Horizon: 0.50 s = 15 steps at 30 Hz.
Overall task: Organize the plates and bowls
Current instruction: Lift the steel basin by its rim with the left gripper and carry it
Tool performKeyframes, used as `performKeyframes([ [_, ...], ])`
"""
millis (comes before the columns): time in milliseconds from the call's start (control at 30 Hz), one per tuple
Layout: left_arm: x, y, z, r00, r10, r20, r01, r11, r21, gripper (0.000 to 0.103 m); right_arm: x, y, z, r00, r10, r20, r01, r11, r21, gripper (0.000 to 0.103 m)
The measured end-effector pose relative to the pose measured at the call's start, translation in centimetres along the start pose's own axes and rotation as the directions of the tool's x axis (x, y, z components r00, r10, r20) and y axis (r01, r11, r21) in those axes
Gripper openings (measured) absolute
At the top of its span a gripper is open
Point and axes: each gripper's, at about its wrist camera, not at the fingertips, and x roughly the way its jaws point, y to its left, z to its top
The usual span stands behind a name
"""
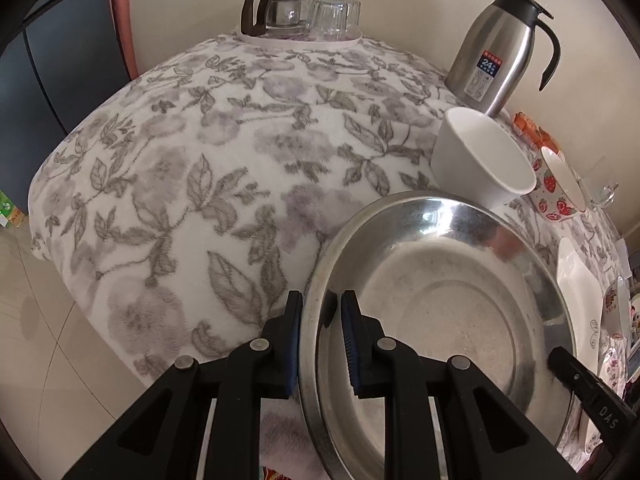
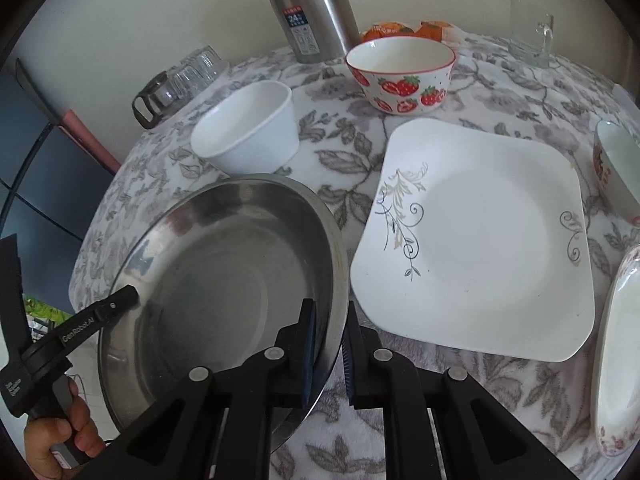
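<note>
A large steel basin [image 1: 440, 312] is held by both grippers. My left gripper [image 1: 320, 320] is shut on its left rim, one finger outside and one inside. My right gripper [image 2: 330, 332] is shut on its right rim; the basin [image 2: 224, 280] tilts up there. A plain white bowl [image 2: 250, 132] stands just behind the basin, also in the left wrist view [image 1: 480, 156]. A strawberry bowl [image 2: 400, 76] stands farther back. A square white plate [image 2: 480, 248] with a scroll pattern lies right of the basin.
A steel thermos [image 1: 500, 48] stands at the back by the wall. A tray with a glass teapot and cups [image 1: 304, 12] sits at the far edge. A floral bowl [image 2: 616, 164], an oval floral dish [image 2: 616, 360] and a glass mug [image 2: 532, 44] are at the right.
</note>
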Motion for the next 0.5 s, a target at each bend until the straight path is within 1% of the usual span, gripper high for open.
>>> performKeyframes([
  [100, -0.9, -0.4, -0.1, 1.000, -0.018, 0.012, 0.018, 1.000, -0.007, 0.020, -1.2, -0.4, 0.2, 1.000, 0.014, 0.026, -0.013, 1.000, -0.012, 0.013],
  [200, -2.3, -1.4, 0.0, 0.999, -0.021, 0.033, 0.021, 1.000, 0.004, 0.020, -2.5, -1.2, 0.5, 0.998, 0.029, 0.050, -0.029, 1.000, -0.008, 0.013],
  [267, -3.4, -2.6, 0.4, 0.999, -0.012, 0.053, 0.011, 1.000, 0.022, 0.020, -3.3, -2.0, 0.9, 0.997, 0.045, 0.067, -0.046, 0.999, 0.013, 0.013],
  [400, -5.7, -5.7, 0.9, 0.995, 0.000, 0.099, -0.008, 0.997, 0.080, 0.020, -5.5, -4.0, 1.7, 0.992, 0.049, 0.115, -0.054, 0.998, 0.043, 0.013],
  [500, -6.8, -7.5, 1.4, 0.994, -0.013, 0.111, 0.002, 0.996, 0.093, 0.020, -7.2, -5.4, 2.3, 0.987, 0.049, 0.155, -0.058, 0.997, 0.058, 0.013],
])
